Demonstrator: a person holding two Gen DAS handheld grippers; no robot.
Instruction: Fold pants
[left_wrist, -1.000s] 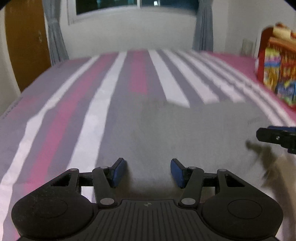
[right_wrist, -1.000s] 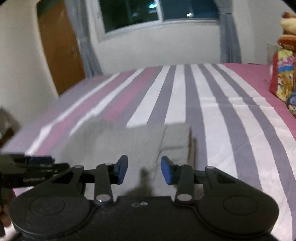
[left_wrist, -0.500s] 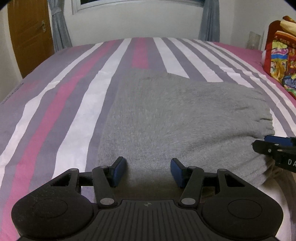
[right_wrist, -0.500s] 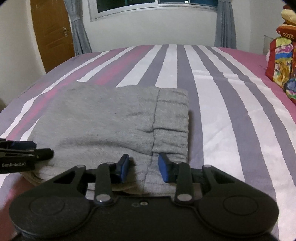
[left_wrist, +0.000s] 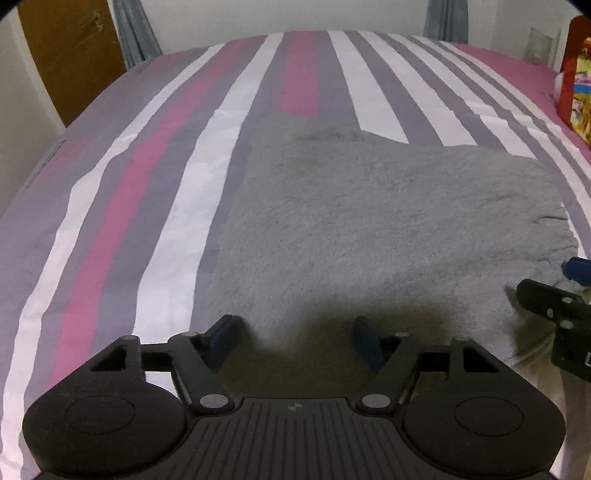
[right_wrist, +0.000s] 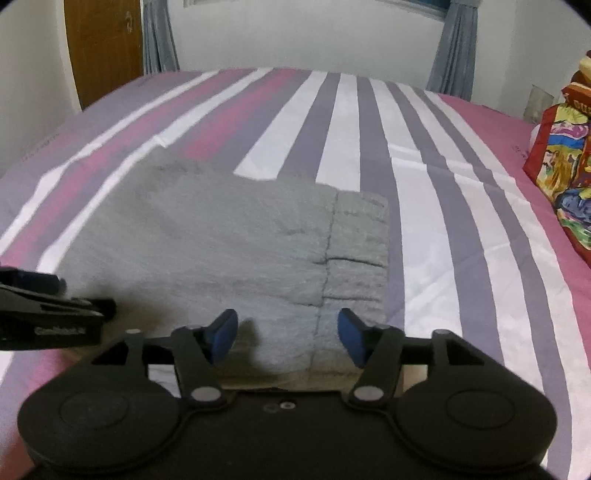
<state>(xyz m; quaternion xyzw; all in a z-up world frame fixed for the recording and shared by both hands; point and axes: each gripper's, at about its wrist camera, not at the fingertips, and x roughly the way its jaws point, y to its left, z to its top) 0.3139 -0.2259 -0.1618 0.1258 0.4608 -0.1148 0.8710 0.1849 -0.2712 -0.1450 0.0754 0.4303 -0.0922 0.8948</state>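
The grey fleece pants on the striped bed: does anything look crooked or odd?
Nothing stands out. The grey fleece pants lie flat in a folded block on the striped bedsheet, waistband to the right. Both grippers, left and right, are open.

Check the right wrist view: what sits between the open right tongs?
Only the grey pants on the striped bedsheet: their near edge, with the waistband seam, runs between the right tongs; nothing is gripped.

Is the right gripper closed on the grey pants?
No, the right gripper is open above the grey pants, with cloth visible between its spread blue fingertips.
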